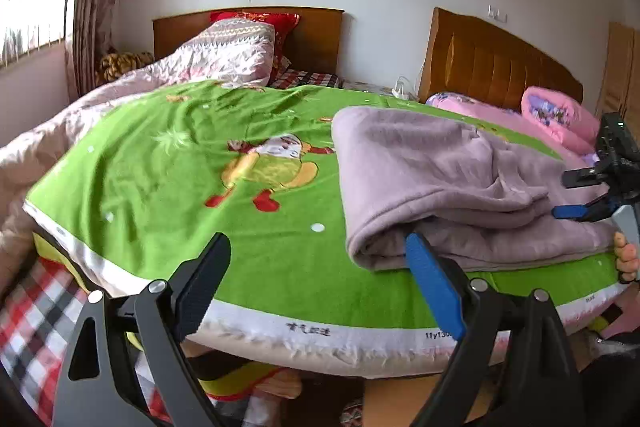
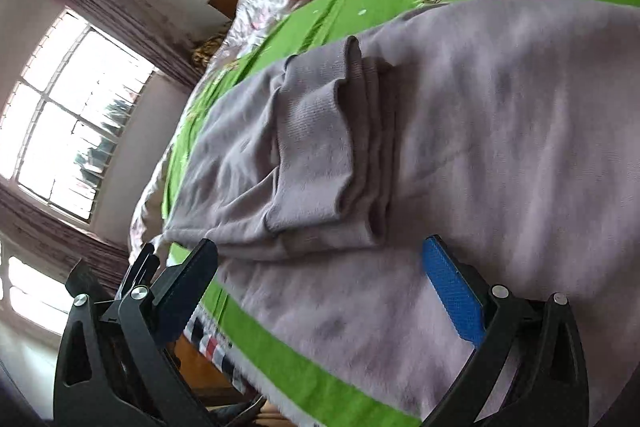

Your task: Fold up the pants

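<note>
Because the pants [image 1: 460, 183] are thick, limp fleece, they should drape and slump rather than slide. Already doubled over, they lie on the green blanket [image 1: 180, 155] at three o'clock in the left wrist view; best pinched at a bunched folded edge. Both the left gripper [image 1: 320, 269] and right gripper [image 2: 320, 267] stand spread, pinching nothing.

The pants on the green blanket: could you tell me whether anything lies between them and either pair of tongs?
Nothing visible does. The left tongs stand open at the near folded edge of the pants, and the right tongs stand open directly over the fabric. Only the green blanket lies beneath.
</note>
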`<state>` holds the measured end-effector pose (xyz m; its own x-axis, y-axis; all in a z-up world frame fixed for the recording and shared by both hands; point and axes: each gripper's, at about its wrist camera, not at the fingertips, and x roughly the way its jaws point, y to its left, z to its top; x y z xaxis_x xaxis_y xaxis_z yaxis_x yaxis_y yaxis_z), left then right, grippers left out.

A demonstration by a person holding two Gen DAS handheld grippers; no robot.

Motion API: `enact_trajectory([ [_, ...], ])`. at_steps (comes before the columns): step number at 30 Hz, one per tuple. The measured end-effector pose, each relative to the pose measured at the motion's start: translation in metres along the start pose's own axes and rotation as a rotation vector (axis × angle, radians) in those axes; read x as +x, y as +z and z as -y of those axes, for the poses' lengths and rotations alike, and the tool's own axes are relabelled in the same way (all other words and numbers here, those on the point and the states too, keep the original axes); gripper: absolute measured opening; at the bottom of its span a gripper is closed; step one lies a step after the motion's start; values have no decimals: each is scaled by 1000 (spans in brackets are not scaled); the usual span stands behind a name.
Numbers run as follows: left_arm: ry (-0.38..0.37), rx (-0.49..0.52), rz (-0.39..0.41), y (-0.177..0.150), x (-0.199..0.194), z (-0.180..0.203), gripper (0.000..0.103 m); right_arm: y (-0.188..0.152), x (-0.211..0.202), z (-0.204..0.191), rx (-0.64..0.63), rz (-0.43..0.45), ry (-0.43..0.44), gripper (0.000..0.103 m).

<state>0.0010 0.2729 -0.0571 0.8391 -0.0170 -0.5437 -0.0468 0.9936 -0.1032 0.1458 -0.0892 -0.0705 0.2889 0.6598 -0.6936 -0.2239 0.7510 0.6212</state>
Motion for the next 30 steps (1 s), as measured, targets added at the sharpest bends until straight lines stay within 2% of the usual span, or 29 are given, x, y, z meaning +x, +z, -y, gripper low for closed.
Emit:
enact_trajectory([
  [3,-24,9,-6,-12,3,15,89,10,16,-15,-44,-36,-47,99],
  [6,-35,27,-6,-20,7,26,89,16,28,-30,-74,-88,-34,99],
  [8,-29,37,-2,-22,4,28,89,18,27,-27,-53,-81,-9,99],
  [9,-30,37,0,-23,3,26,89,19,26,-24,-37,-71,4,94],
  [11,-31,29,8,-26,-1,21,92,26,22,-11,23,-22,42,77],
  [12,-30,24,8,-27,-2,19,92,27,20,-8,37,-11,38,59],
  [13,-29,20,7,-28,-1,17,92,28,21,-5,47,2,22,51],
  [19,-30,14,17,-27,-5,15,92,25,31,-11,-27,8,-43,49],
  [20,-33,18,15,-28,-4,17,92,23,30,-16,-65,24,-92,44],
  [21,-35,20,13,-27,-4,18,92,20,29,-21,-96,43,-105,28],
  [22,-34,23,11,-27,-3,19,92,18,23,-25,-113,83,-54,20],
  [24,-38,33,4,-27,-3,24,92,25,8,-33,-97,145,14,18],
  [30,-84,58,2,-9,2,44,94,61,-27,-107,-258,270,77,17],
])
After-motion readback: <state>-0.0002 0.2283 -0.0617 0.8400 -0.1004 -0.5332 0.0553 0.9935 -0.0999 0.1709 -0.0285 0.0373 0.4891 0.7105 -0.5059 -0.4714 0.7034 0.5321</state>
